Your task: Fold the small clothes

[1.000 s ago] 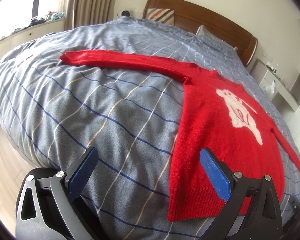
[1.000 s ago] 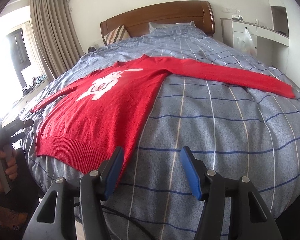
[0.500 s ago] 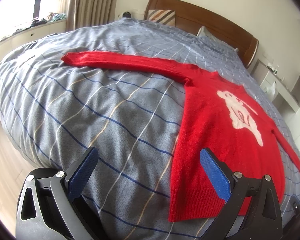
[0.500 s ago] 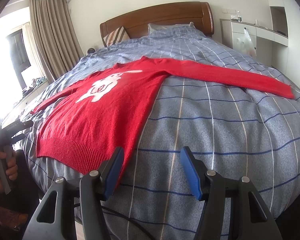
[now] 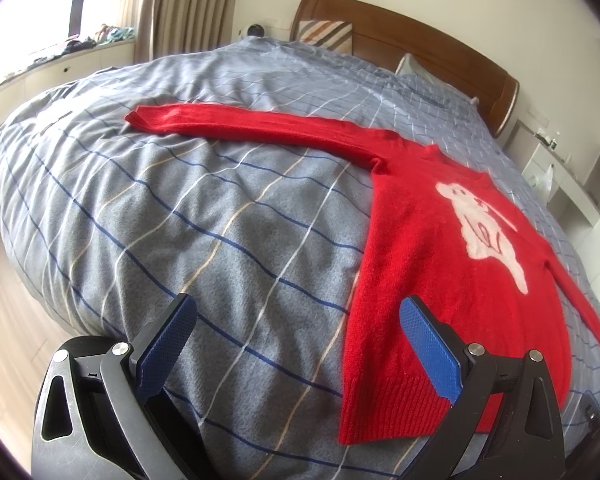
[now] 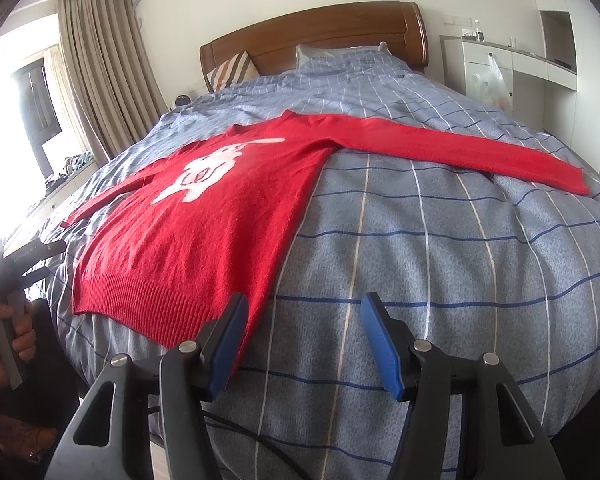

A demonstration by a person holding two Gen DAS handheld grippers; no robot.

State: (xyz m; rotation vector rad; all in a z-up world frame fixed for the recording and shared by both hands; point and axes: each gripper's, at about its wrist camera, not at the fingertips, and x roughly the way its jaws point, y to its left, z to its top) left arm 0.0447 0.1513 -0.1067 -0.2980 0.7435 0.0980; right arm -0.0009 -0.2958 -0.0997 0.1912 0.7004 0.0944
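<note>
Red sweater (image 5: pixel 432 264) spread flat and face up on the bed (image 5: pixel 204 216), over a grey-blue checked duvet (image 6: pixel 440 264), white animal figure (image 5: pixel 484 220) on the chest; both sleeves stretched out to the sides, one long sleeve (image 5: pixel 252 124) reaching far across the duvet in the left wrist view, the other sleeve (image 6: pixel 472 150) reaching to the opposite side in the right wrist view. Ribbed hem (image 6: pixel 148 300) lying near the foot edge of the bed, closest to both cameras. Left gripper (image 5: pixel 296 344) spread wide, blue pads (image 5: pixel 164 344) well apart, nothing between them; hovering low over the foot of the bed, one pad (image 5: pixel 428 344) in front of the hem corner of the sweater, the other over bare duvet; touching or not, cannot tell. Right gripper (image 6: pixel 304 344) also spread, nothing pinched, its left pad (image 6: pixel 228 340) just beside the other hem corner, its right pad (image 6: pixel 380 344) over the duvet only. Seen also in the right wrist view at the far left edge: the left hand (image 6: pixel 8 344) closed around the handle of its gripper, beside the bed. Behind the sweater, a wooden headboard (image 6: pixel 320 36), a striped cushion (image 6: pixel 230 68) leaning on it and a pillow (image 5: pixel 412 68); beige curtains (image 6: pixel 96 76) by the window and white cabinets (image 6: pixel 496 68) at the side
</note>
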